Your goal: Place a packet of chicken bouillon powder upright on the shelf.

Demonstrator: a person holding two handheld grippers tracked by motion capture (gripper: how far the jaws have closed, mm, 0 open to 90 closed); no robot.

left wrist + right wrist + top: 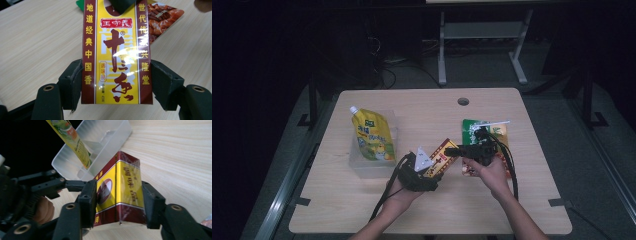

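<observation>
On the pale wood-grain worktop (512, 210), left of centre, a clear plastic tub (362, 162) props a glossy yellow pouch (372, 137), while the left tool (432, 172) and right tool (449, 151) both clamp the slim, film-wrapped yellow-and-maroon box (441, 156) just above mid-worktop.

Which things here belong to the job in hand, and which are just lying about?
In the job:
- spice box
- left claw, clamped on it
- right claw, at its far end

Lying about:
- yellow pouch
- clear tub
- green packet
</observation>
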